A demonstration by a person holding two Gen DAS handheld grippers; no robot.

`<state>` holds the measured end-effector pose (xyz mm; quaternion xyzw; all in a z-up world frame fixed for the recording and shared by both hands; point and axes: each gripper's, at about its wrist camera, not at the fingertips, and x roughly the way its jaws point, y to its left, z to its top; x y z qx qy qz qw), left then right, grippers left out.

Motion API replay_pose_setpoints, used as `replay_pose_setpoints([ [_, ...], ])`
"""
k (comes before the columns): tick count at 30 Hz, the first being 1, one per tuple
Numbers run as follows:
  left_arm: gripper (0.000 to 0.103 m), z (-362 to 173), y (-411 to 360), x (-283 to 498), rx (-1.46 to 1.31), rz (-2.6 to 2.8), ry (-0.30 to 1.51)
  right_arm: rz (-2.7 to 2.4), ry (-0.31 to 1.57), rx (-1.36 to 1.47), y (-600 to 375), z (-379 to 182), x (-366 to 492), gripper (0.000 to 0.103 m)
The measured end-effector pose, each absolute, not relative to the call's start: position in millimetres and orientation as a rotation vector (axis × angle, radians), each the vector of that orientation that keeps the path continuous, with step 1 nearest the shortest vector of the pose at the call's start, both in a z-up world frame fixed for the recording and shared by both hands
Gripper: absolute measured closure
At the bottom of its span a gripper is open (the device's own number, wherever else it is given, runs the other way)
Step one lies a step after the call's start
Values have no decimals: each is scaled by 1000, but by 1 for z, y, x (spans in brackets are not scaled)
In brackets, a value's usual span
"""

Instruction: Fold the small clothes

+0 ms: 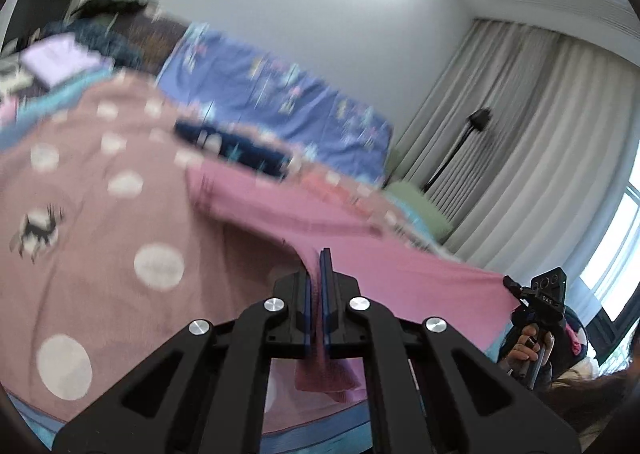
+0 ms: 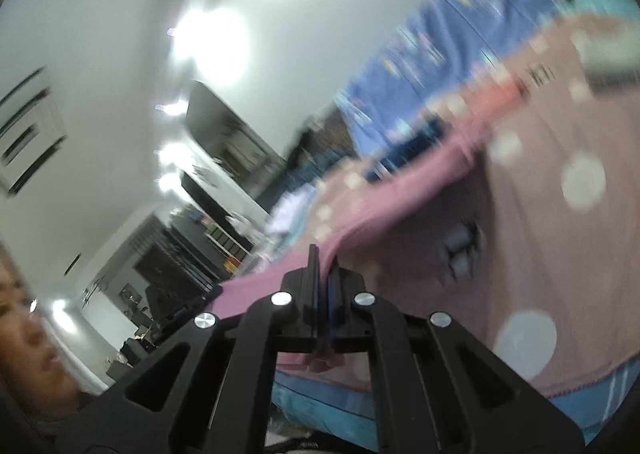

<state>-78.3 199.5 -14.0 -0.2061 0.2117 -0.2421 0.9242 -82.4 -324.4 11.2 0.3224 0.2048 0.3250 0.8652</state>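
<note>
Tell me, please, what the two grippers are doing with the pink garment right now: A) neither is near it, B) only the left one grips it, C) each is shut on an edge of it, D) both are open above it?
C: the left gripper and the right gripper each have their fingers closed with the pink garment pinched between them, its fabric stretched above the dotted blanket.

A pink knit garment (image 1: 360,221) hangs stretched above the bed, one edge bunched and pinched at each end
</note>
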Motion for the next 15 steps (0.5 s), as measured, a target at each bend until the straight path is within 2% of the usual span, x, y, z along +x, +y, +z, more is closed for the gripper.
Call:
replay_pose_setpoints([
  [2, 99, 3, 195, -98, -378, -498, 385, 666, 364, 596, -325, 33, -100, 99],
  [5, 99, 2, 186, -100, -334, -499, 403, 592, 389, 534, -326, 33, -98, 99],
  [15, 99, -80, 189, -23, -442, -435, 669, 461, 666, 687, -326, -63, -11, 98],
])
